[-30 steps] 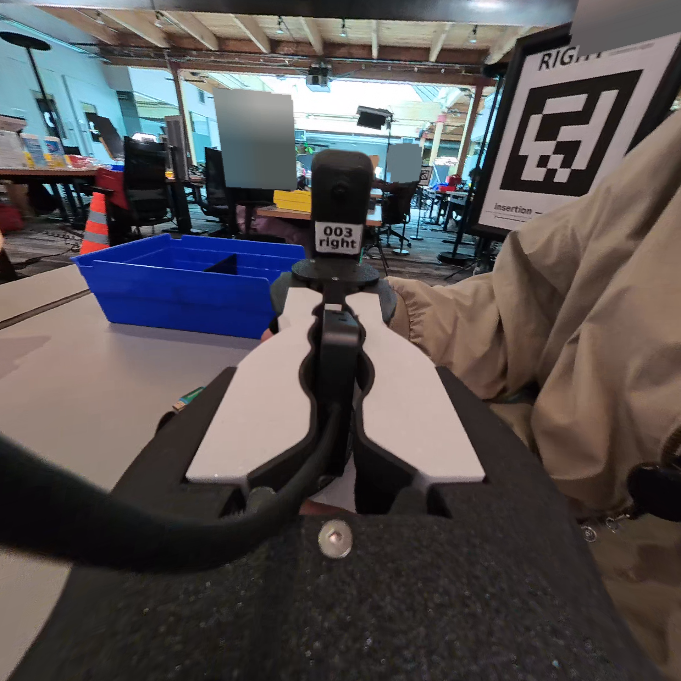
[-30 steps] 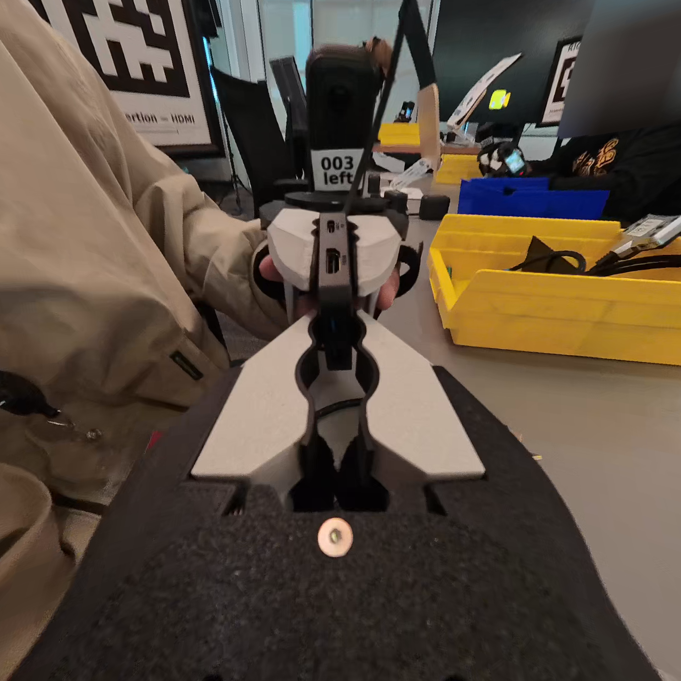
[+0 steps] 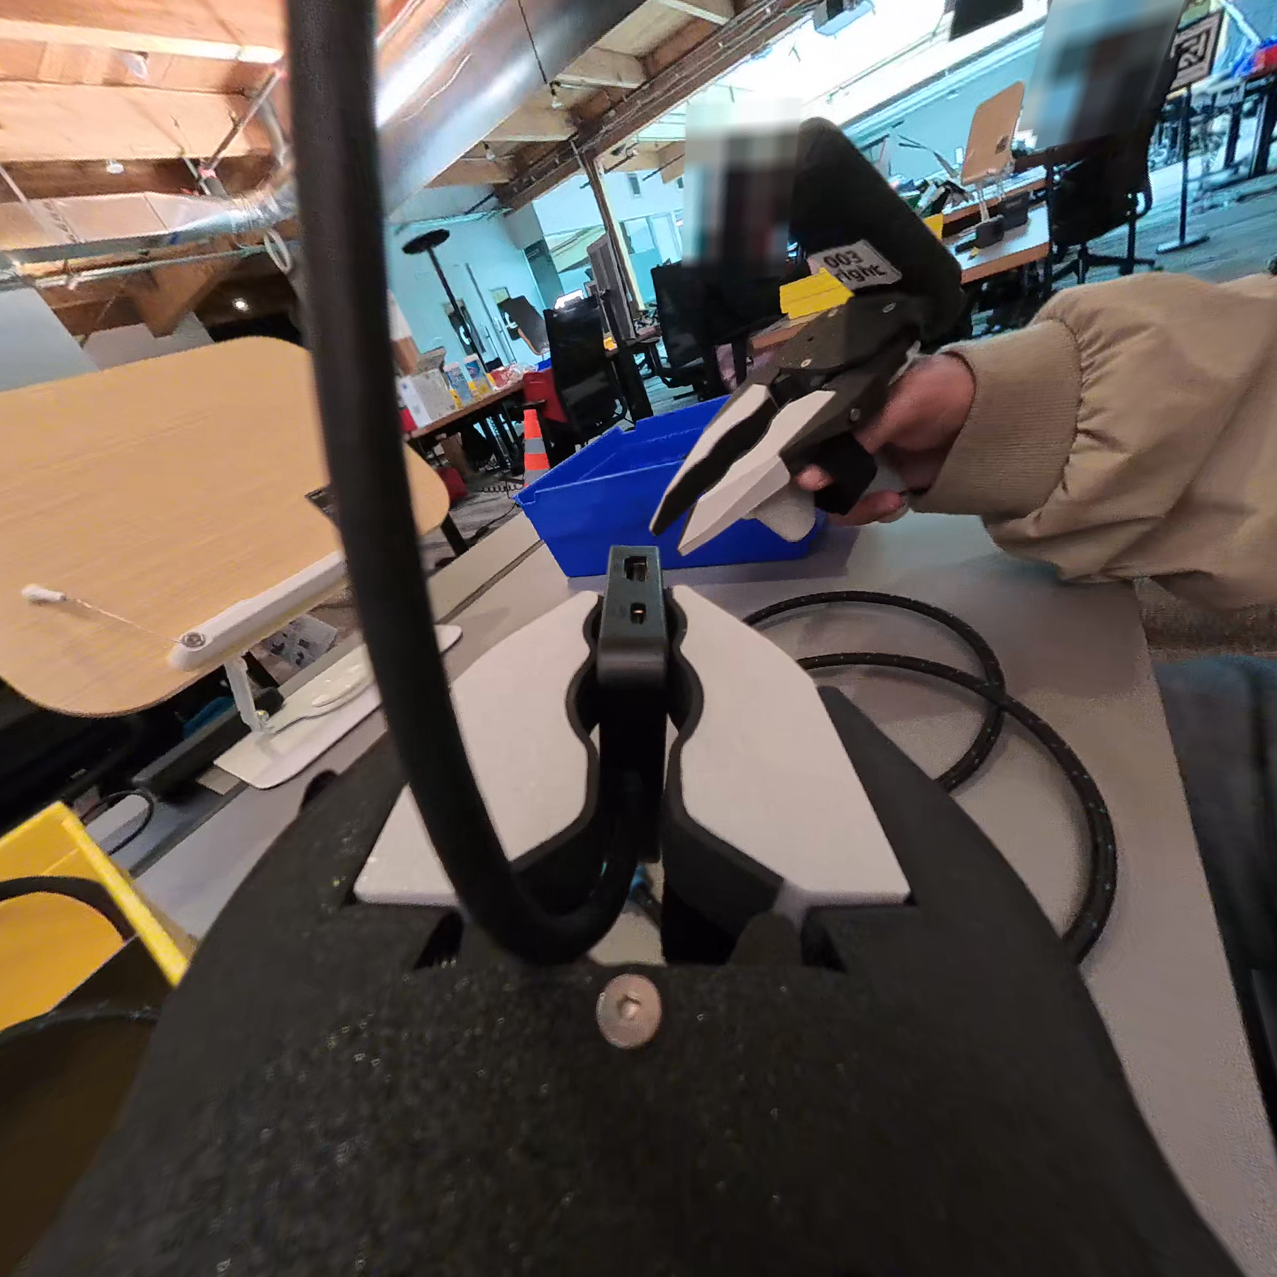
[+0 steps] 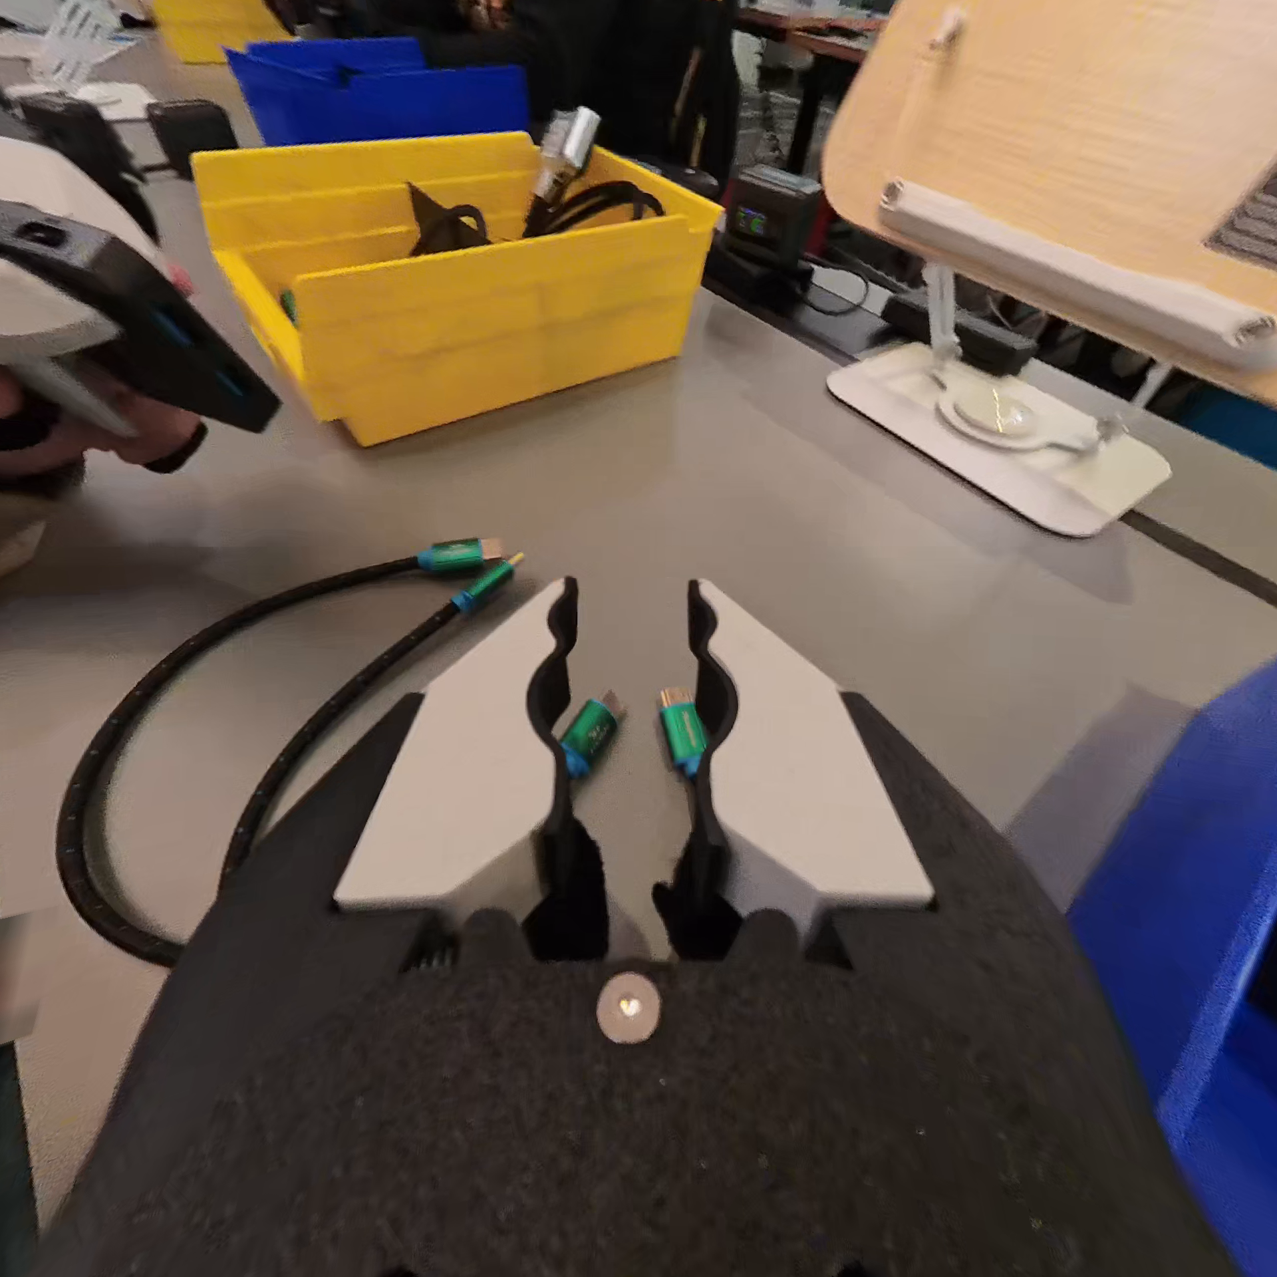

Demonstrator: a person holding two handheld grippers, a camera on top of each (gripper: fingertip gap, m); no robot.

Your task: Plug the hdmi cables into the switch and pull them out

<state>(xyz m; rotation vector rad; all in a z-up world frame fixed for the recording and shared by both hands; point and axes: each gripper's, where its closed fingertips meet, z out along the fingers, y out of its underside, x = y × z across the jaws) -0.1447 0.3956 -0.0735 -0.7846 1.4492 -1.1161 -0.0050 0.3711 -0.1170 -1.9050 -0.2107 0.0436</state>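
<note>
Now left gripper [image 3: 632, 608] clamped on black switch [image 3: 632, 632], right gripper [image 4: 632, 594] spread above green plugs [image 4: 591, 736]

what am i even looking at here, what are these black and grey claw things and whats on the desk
There is no robot here. A person holds a two-finger tool in each hand, and each tool carries a camera looking along its fingers, so you get one picture per tool.

In the left wrist view, the left hand-held gripper is shut on the black switch, a small box with ports on its edge. A thick black cable loops up in front of it. Farther off, a hand in a beige sleeve holds the other tool.

In the right wrist view, the right hand-held gripper is open above the grey table. Four green HDMI plugs lie there: two on black braided cables at the left, two between the fingers. A yellow bin of cables stands behind.
</note>
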